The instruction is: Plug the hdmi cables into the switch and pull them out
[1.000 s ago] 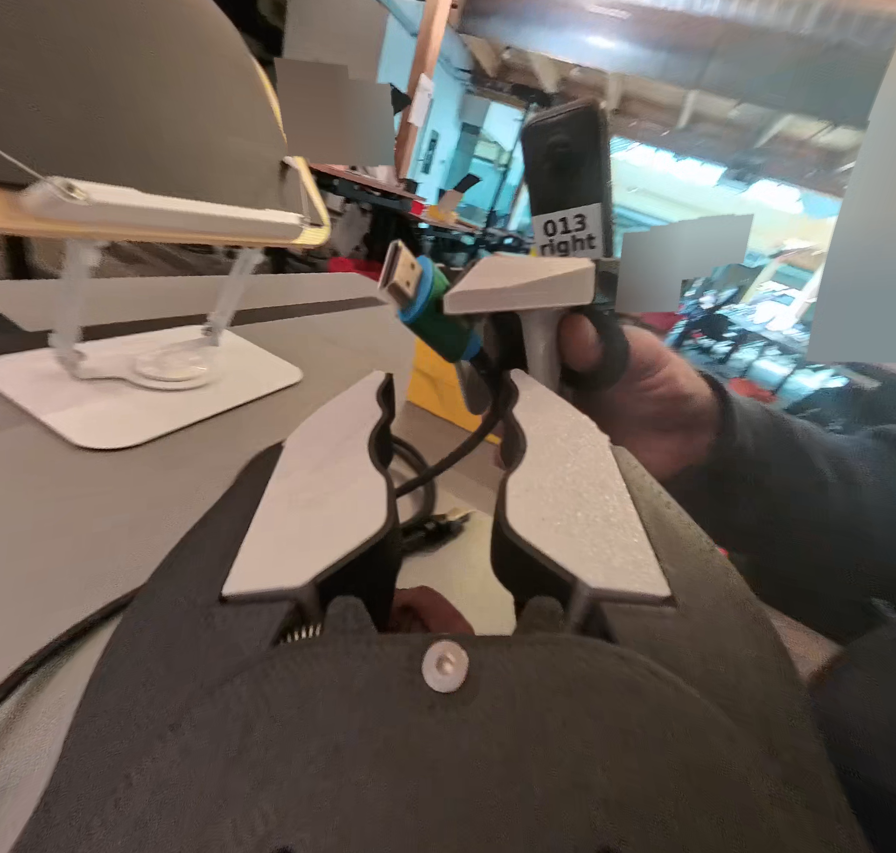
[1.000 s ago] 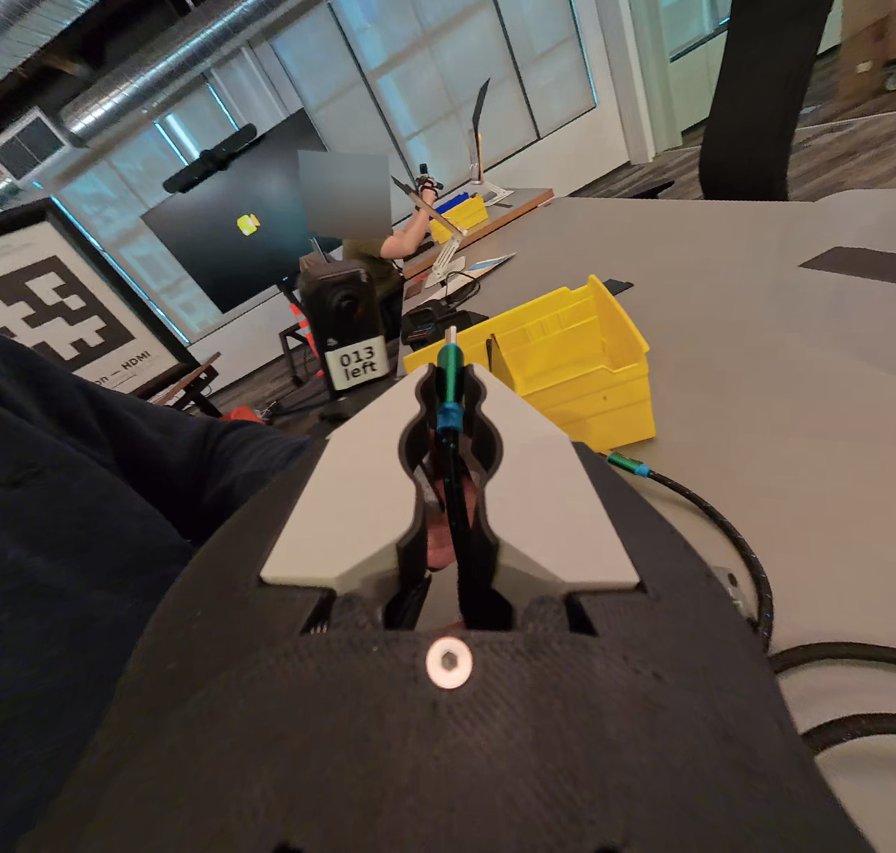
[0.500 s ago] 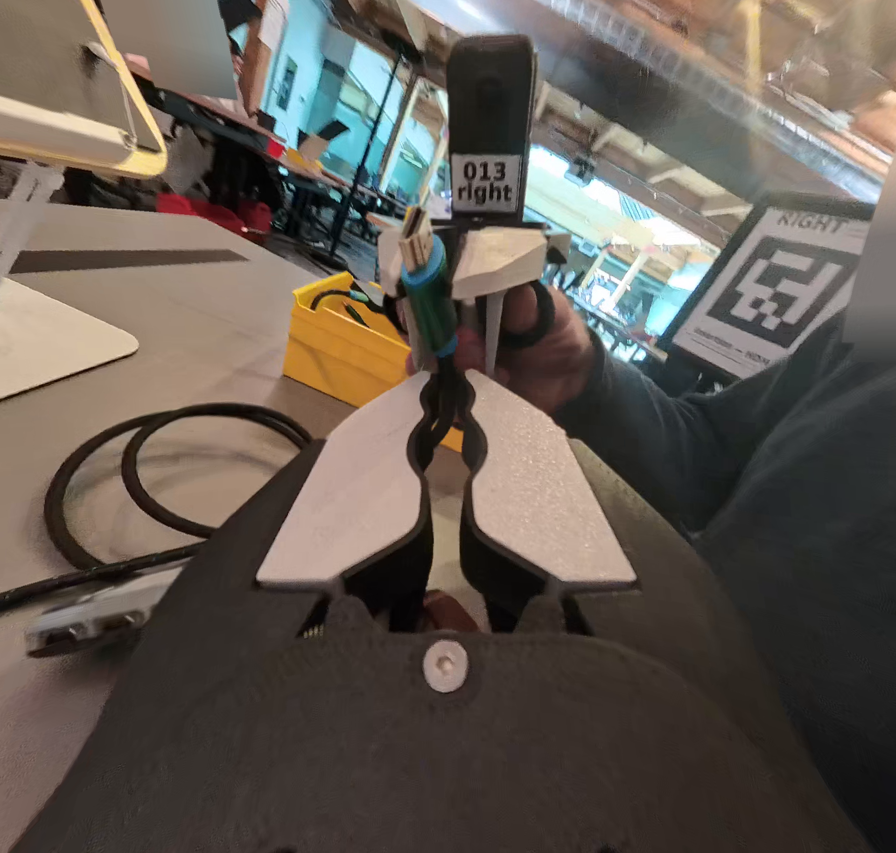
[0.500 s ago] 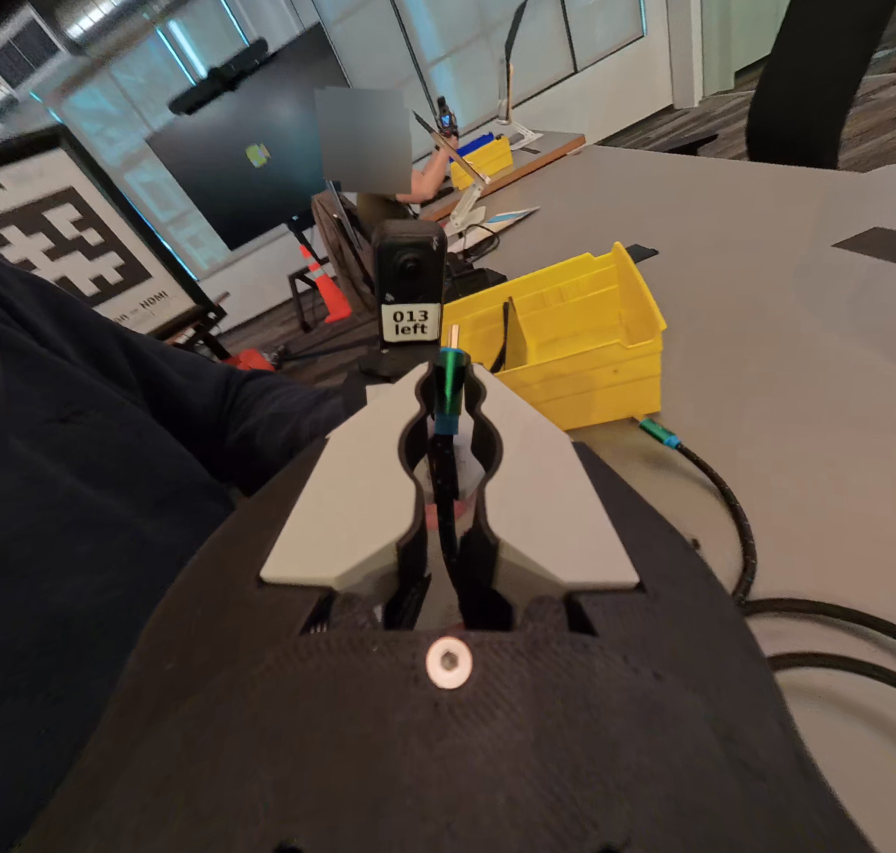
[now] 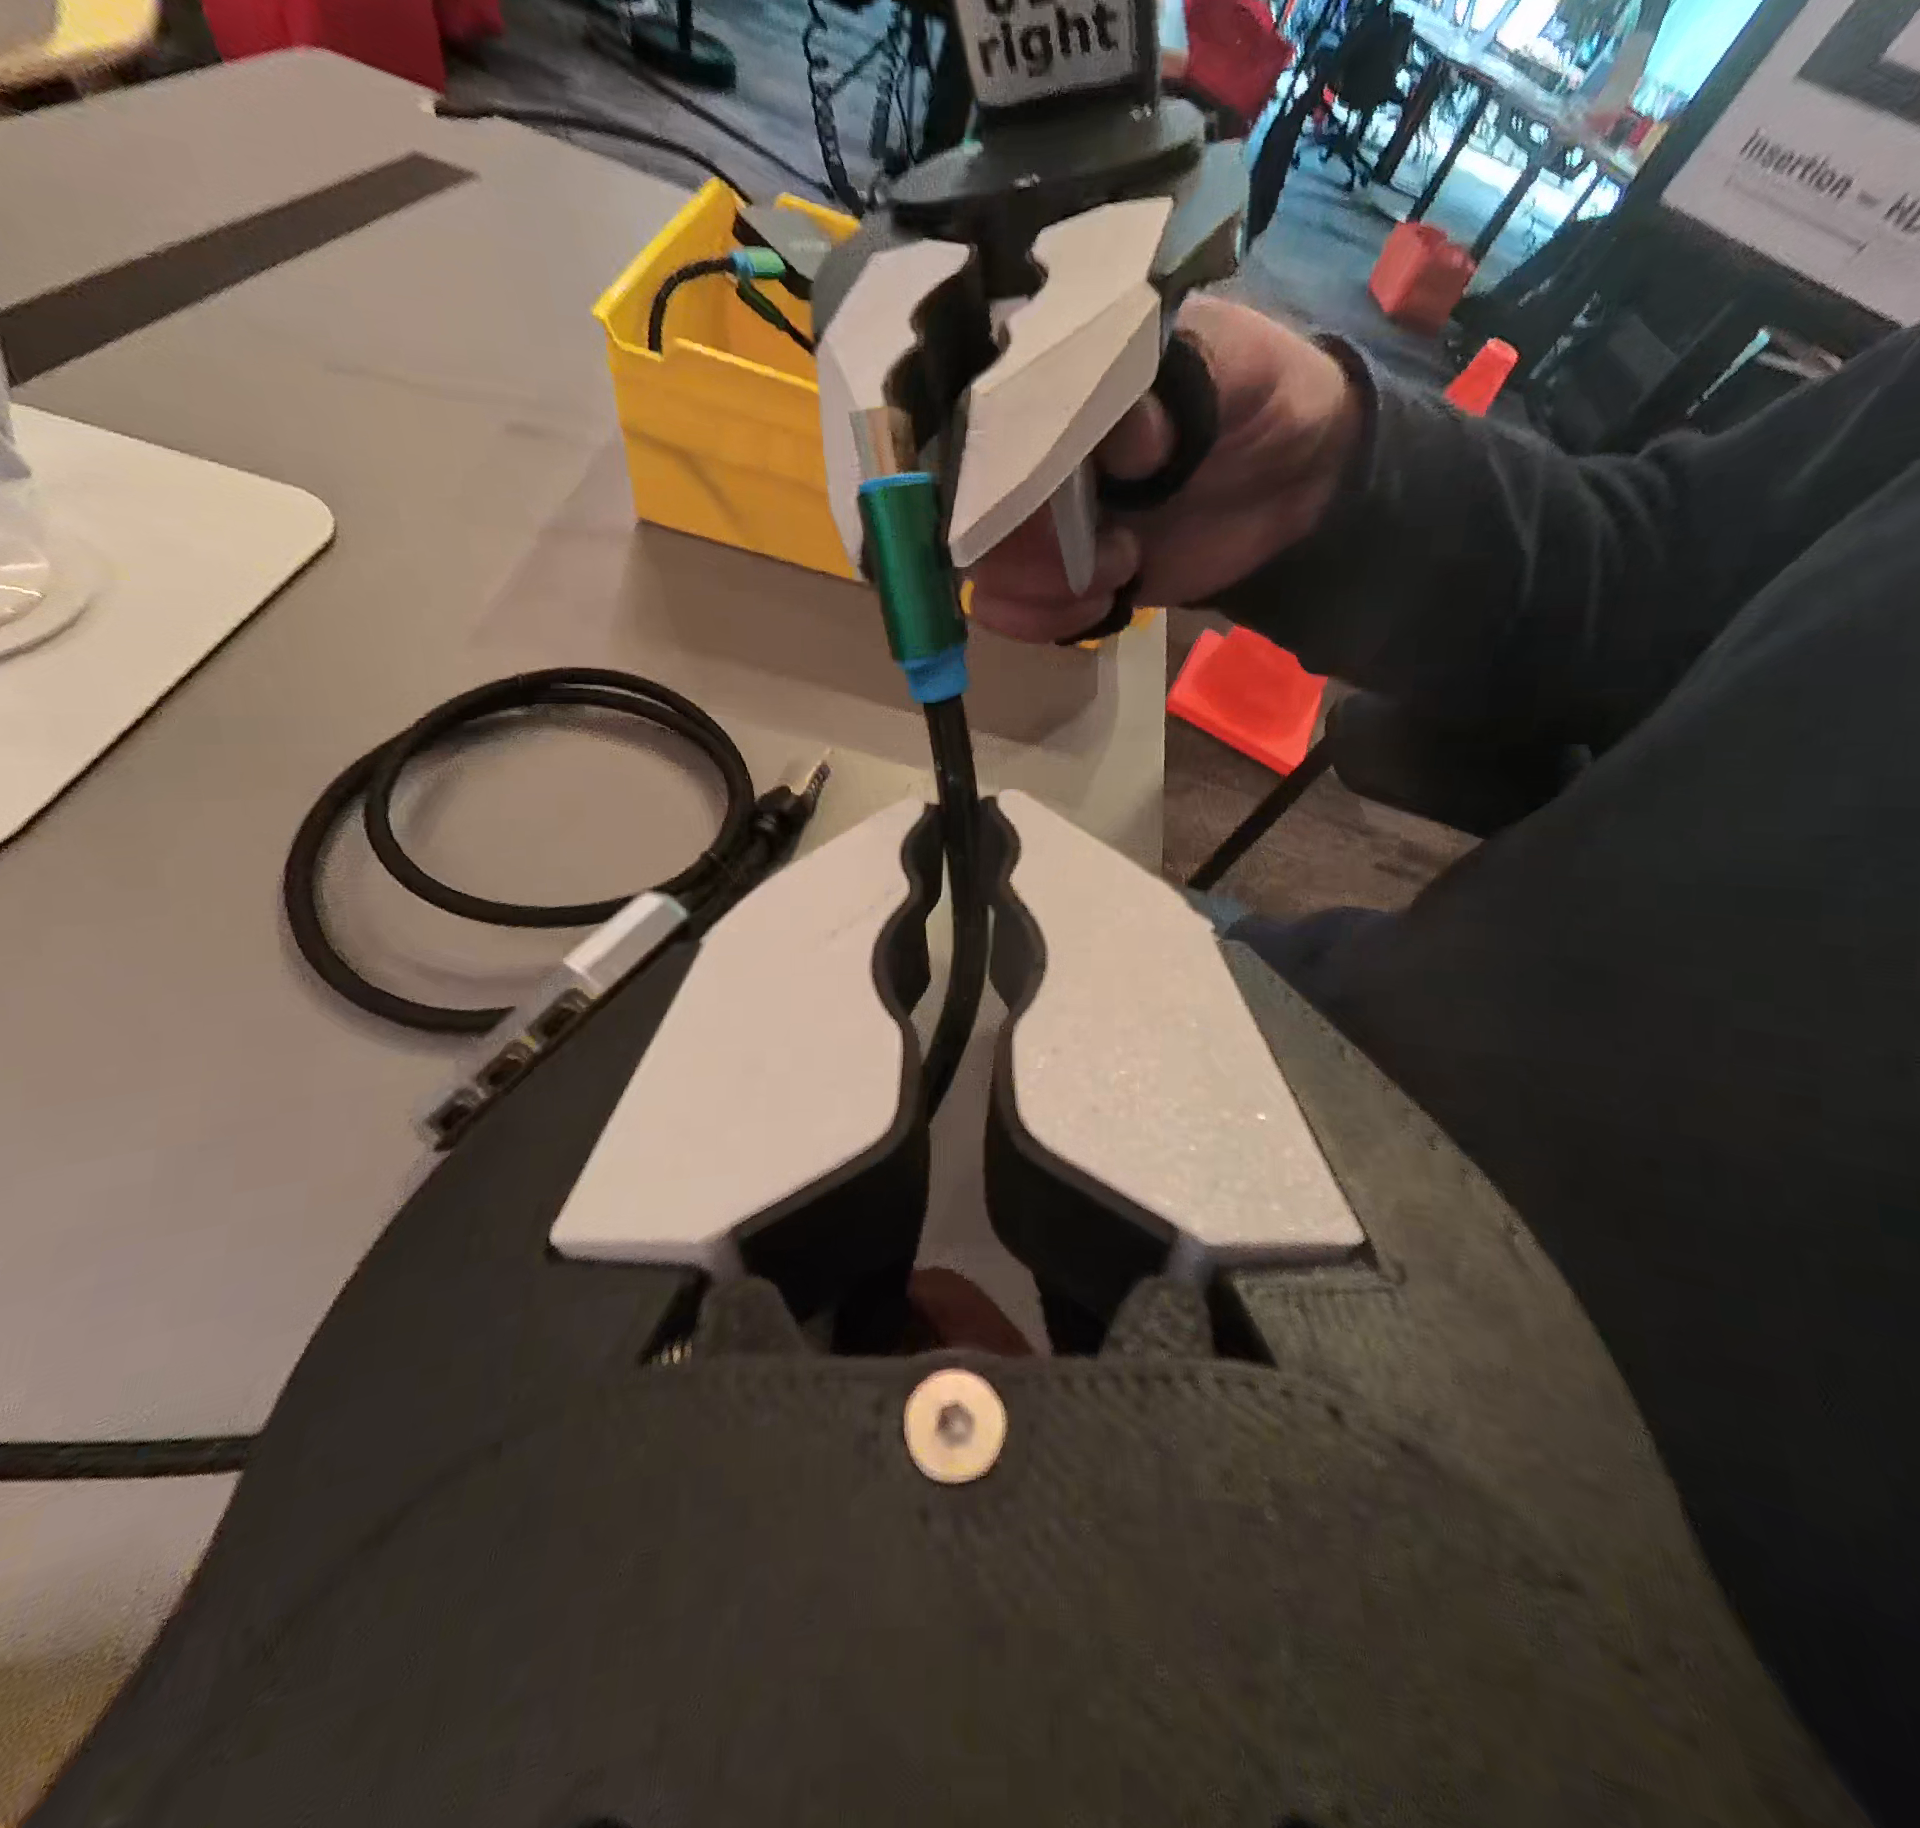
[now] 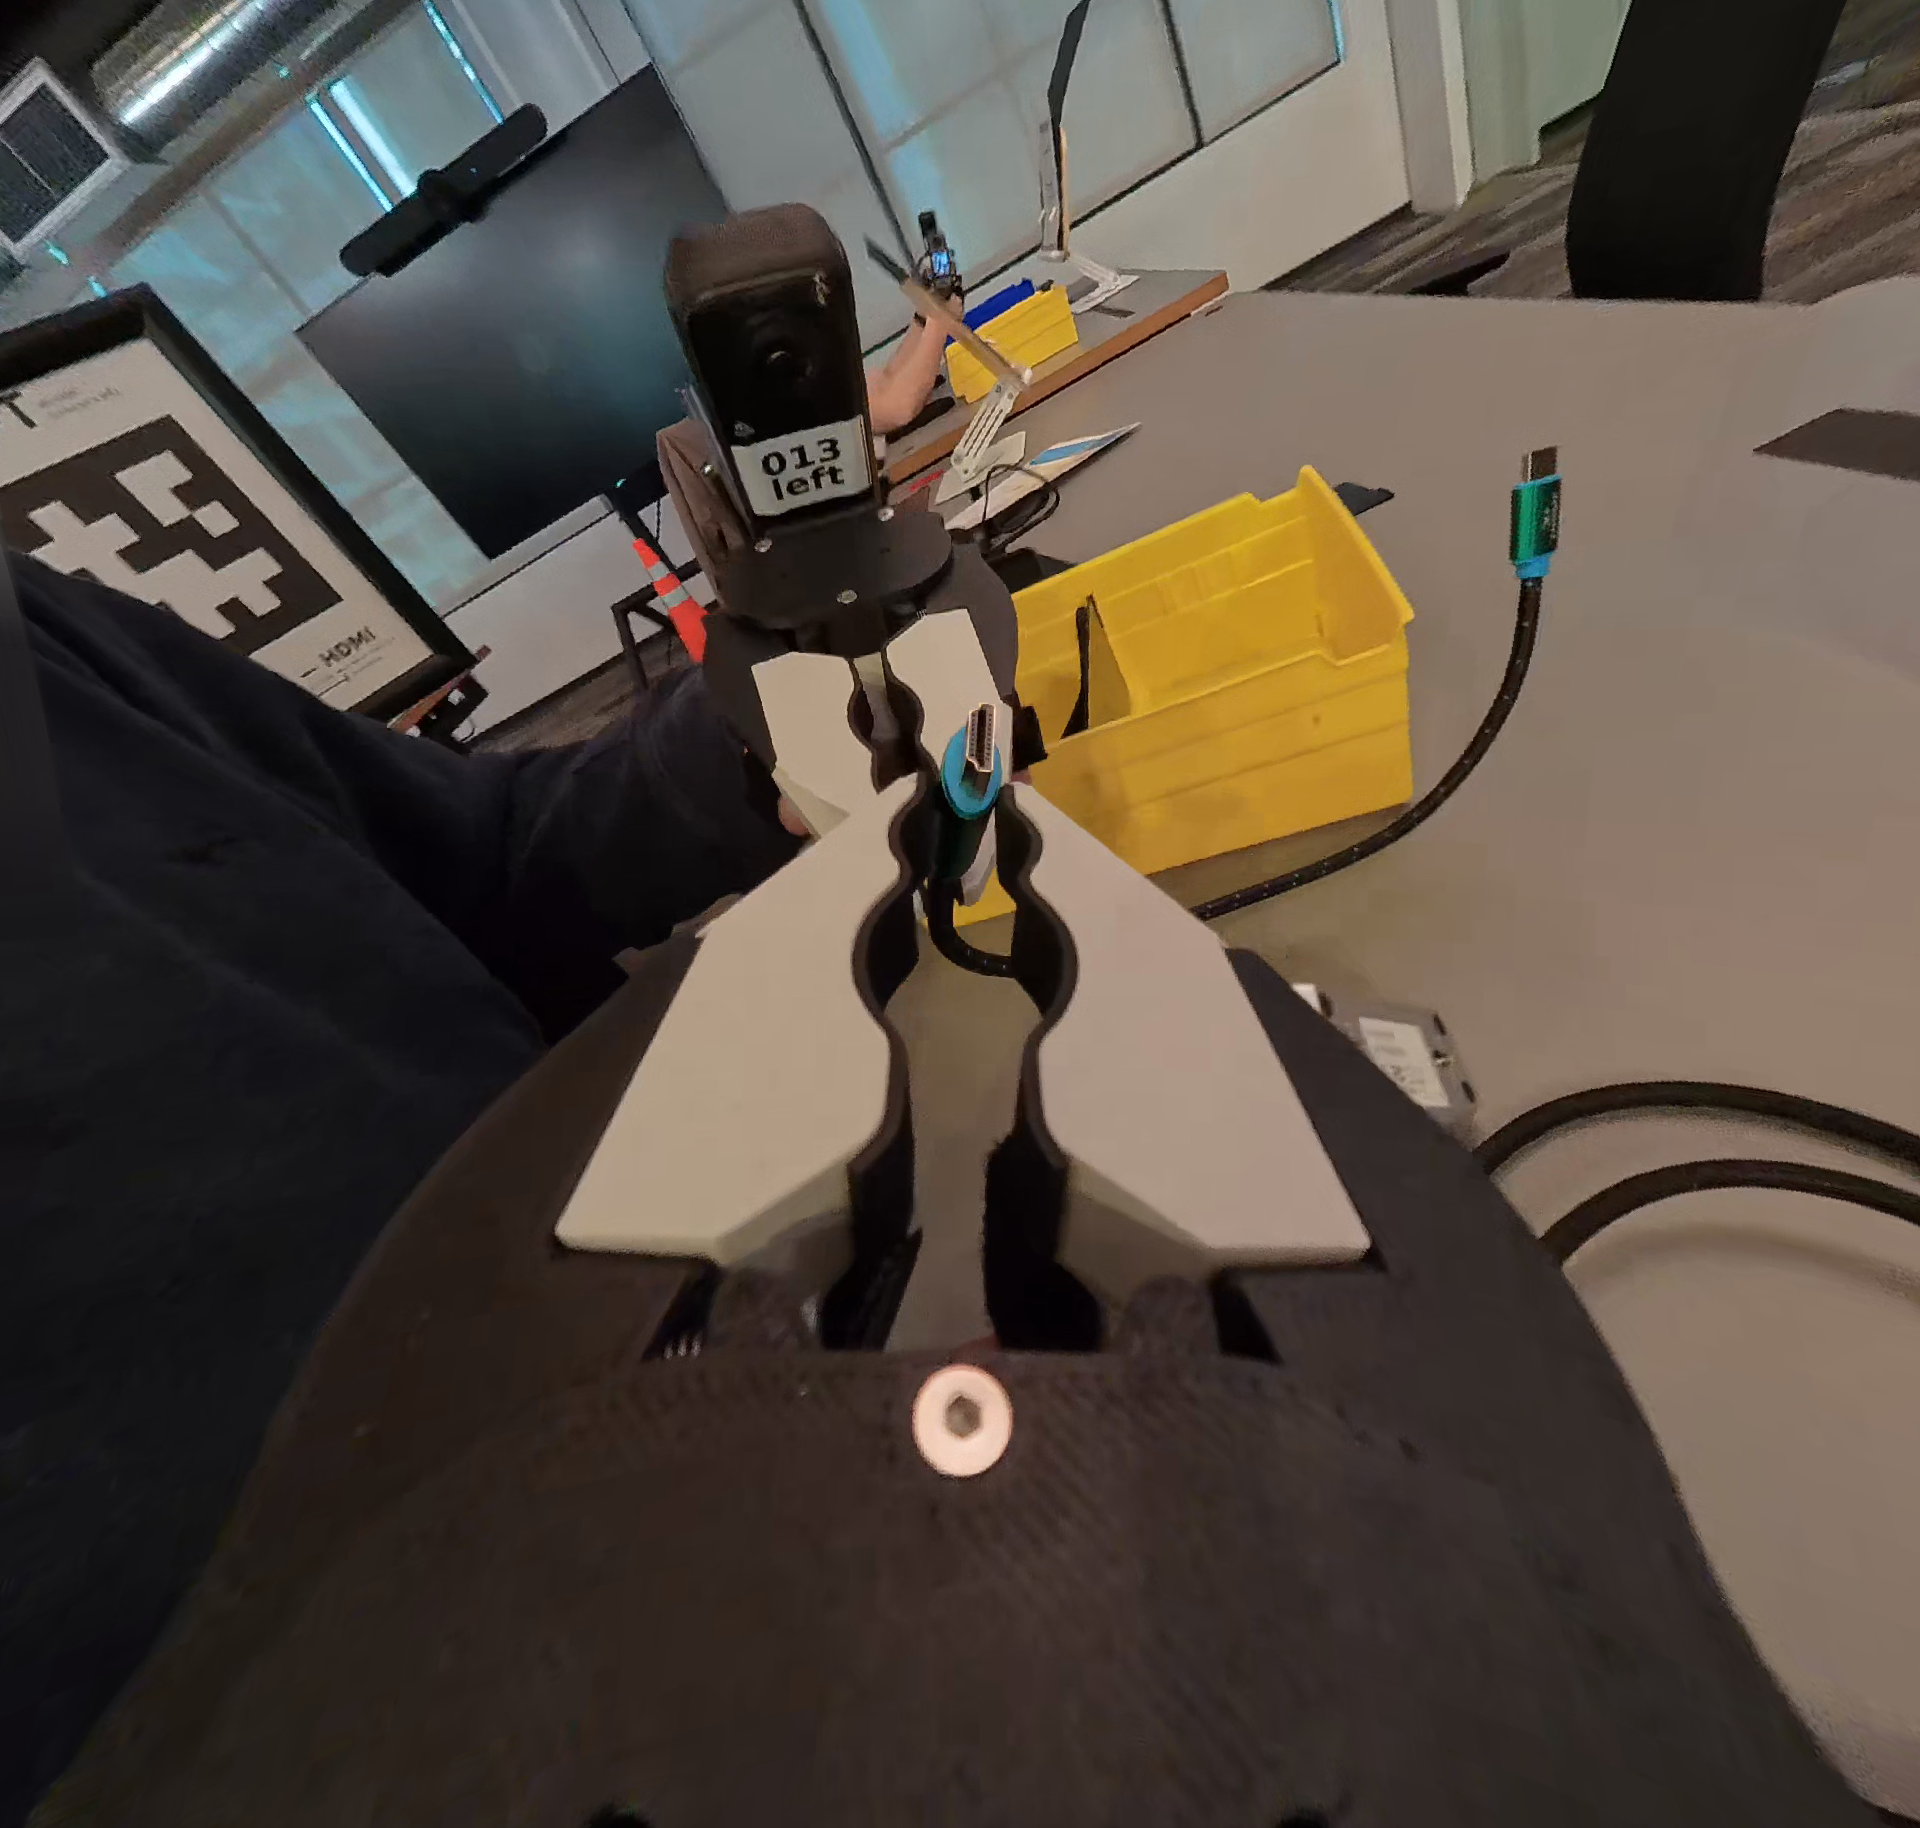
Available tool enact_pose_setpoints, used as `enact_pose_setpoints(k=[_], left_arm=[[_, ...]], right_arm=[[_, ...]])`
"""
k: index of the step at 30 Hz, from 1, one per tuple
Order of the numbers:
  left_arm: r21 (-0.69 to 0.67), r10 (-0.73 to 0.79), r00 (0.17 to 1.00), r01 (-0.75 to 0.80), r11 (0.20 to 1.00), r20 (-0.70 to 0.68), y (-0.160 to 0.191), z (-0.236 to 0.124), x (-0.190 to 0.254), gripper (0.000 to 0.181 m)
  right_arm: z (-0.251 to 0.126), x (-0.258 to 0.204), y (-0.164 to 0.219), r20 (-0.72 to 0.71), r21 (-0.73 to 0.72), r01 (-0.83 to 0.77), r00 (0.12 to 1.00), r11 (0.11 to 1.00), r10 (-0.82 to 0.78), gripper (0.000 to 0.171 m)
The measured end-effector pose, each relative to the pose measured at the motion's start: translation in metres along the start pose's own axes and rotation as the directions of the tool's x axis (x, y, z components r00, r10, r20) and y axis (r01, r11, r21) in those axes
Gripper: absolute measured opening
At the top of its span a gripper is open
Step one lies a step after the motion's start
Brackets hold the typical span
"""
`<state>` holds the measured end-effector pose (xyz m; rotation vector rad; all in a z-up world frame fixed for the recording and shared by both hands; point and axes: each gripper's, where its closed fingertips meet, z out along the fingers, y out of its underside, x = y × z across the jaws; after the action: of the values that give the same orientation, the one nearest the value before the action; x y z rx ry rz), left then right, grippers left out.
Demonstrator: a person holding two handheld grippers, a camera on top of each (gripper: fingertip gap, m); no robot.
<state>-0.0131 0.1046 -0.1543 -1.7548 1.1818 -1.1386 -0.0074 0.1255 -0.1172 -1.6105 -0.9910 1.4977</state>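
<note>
Handed over since a second ago: then pinched in the right gripper [image 6: 961,807], now clamped in the left gripper [image 5: 961,817], fingers closed narrow on the black hdmi cable [image 5: 958,947] just below its plug. Right gripper's fingers parted to a moderate gap, tips beside the plug's metal end, no clear squeeze on it.

Grey table [image 5: 312,344] underneath both grippers. Yellow bin [image 6: 1247,718] near the table's edge, beyond the grippers, with a cable end showing over its rim in the left wrist view. Coiled black cable [image 5: 332,843] flat on the table, left of the left gripper. Second braided cable [image 6: 1496,718] curving past the bin's side, ending in a green-and-blue plug. Silver switch [image 6: 1403,1051] flat on the table, just right of the right gripper's body, partly hidden, well apart from the held plug. Green plug [image 5: 912,583] with blue collar upright in the air between the two grippers, metal end up, unplugged.
</note>
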Motion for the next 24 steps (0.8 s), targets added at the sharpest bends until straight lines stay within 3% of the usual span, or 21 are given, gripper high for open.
enact_pose_setpoints(k=[3, 4, 7, 9, 11, 13, 16, 18, 20, 24], left_arm=[[-0.052, -0.013, 0.999, 0.010, 0.999, -0.048, 0.011, 0.004, 0.007, 0.006], [-0.070, -0.007, 0.998, 0.003, 0.998, -0.063, 0.014, 0.005, 0.009, 0.006], [-0.104, -0.017, 0.995, 0.007, 0.995, -0.100, 0.020, 0.008, 0.014, 0.005], [-0.105, -0.025, 0.991, 0.011, 0.994, -0.131, 0.022, 0.009, 0.016, 0.005], [-0.119, -0.047, 0.986, 0.028, 0.993, -0.162, 0.025, 0.009, 0.018, 0.005], [-0.115, -0.056, 0.978, 0.033, 0.993, -0.199, 0.026, 0.008, 0.022, 0.005], [-0.125, -0.064, 0.966, 0.034, 0.992, -0.251, 0.029, 0.009, 0.031, 0.005], [-0.140, -0.067, 0.956, 0.027, 0.990, -0.285, 0.032, 0.009, 0.038, 0.005], [-0.163, -0.065, 0.945, 0.012, 0.987, -0.320, 0.038, 0.008, 0.045, 0.005], [-0.163, -0.079, 0.935, 0.023, 0.986, -0.345, 0.040, 0.006, 0.050, 0.005]], right_arm=[[0.002, 0.001, 0.012, 0.011, -0.105, 0.046, 0.999, 0.993, -0.045, 0.013], [0.002, 0.004, 0.018, -0.008, -0.172, 0.083, 0.996, 0.982, -0.085, 0.021], [0.001, -0.002, 0.032, 0.055, -0.364, 0.296, 0.953, 0.883, -0.297, 0.036], [-0.004, 0.009, 0.043, 0.068, -0.516, 0.442, 0.875, 0.733, -0.480, 0.049], [-0.007, 0.011, 0.040, 0.130, -0.572, 0.590, 0.751, 0.570, -0.648, 0.056], [-0.004, -0.001, 0.044, 0.256, -0.576, 0.692, 0.659, 0.436, -0.708, 0.057], [-0.004, -0.004, 0.060, 0.409, -0.606, 0.744, 0.594, 0.280, -0.693, 0.049], [-0.004, -0.010, 0.068, 0.484, -0.595, 0.764, 0.590, 0.252, -0.646, 0.036], [-0.002, -0.021, 0.072, 0.540, -0.548, 0.789, 0.587, 0.277, -0.603, 0.022], [-0.001, -0.029, 0.077, 0.573, -0.525, 0.771, 0.633, 0.359, -0.521, 0.019]])
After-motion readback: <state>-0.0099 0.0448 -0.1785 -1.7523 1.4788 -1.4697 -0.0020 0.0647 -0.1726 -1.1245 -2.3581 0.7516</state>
